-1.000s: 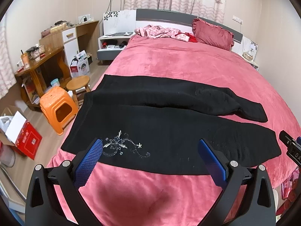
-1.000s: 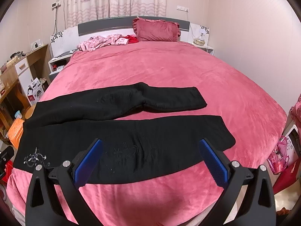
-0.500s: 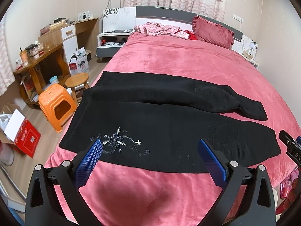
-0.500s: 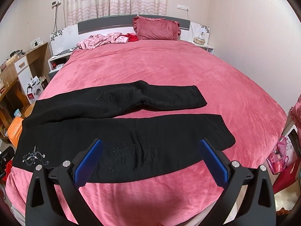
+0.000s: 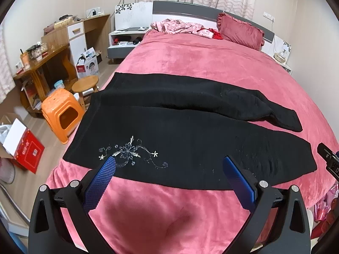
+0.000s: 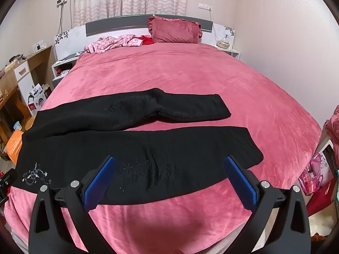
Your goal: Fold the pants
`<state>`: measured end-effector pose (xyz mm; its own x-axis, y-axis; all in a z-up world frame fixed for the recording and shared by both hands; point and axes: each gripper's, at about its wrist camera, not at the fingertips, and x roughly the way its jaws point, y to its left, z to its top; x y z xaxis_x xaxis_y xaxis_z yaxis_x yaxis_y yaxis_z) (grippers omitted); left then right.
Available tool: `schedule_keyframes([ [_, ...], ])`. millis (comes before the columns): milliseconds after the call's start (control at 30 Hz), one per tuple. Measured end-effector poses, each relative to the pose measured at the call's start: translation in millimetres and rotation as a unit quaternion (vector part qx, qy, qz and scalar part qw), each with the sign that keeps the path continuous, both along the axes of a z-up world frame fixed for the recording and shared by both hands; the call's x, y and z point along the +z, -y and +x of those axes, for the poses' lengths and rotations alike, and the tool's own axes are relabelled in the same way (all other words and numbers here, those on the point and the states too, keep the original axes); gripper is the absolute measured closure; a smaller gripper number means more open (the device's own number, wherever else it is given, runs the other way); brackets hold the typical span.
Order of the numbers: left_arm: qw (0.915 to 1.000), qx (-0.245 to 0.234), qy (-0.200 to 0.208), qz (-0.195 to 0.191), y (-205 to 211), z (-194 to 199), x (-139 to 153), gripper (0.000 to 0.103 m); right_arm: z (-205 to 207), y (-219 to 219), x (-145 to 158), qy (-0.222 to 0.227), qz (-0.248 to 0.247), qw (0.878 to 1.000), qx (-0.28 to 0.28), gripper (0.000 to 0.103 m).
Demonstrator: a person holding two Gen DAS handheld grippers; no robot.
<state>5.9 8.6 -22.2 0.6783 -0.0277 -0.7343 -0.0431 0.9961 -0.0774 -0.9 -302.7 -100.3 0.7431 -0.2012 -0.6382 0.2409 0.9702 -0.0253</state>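
Note:
Black pants (image 5: 190,135) lie spread flat across a pink bed (image 5: 190,57), waist at the left, both legs running right. A silver flower embroidery (image 5: 129,153) marks the near leg by the waist. The far leg is rumpled near its cuff. My left gripper (image 5: 168,162) is open and empty, hovering over the near edge of the pants by the embroidery. My right gripper (image 6: 169,162) is open and empty, over the near leg (image 6: 148,160) toward the cuff end. The far leg (image 6: 135,110) lies apart from the near one on the right.
A red pillow (image 6: 174,31) and pink clothes (image 6: 112,43) lie at the headboard. Left of the bed stand an orange plastic stool (image 5: 61,116), a wooden stool (image 5: 85,82), a desk (image 5: 40,57) and a red box (image 5: 23,150). A pink bag (image 6: 313,175) sits on the right.
Both grippers have moved slightly forward and higher over the pants, so the pants sit a little lower and nearer in both views. The pants have not moved. Both stay open.

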Motion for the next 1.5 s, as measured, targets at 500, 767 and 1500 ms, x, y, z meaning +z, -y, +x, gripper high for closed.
schedule_keyframes([
  [500,0.9530,-0.095,-0.134,-0.255,-39,35,-90,0.003,23,12,-68,-0.068,0.023,0.997,0.023,0.002],
  [767,0.9647,-0.018,-0.082,-0.250,-113,101,-77,0.003,36,7,-102,-0.073,0.043,0.995,0.057,0.002],
  [1500,0.9791,0.113,-0.048,-0.162,-222,357,-91,0.003,124,1,-165,-0.064,0.014,0.996,0.065,0.002],
])
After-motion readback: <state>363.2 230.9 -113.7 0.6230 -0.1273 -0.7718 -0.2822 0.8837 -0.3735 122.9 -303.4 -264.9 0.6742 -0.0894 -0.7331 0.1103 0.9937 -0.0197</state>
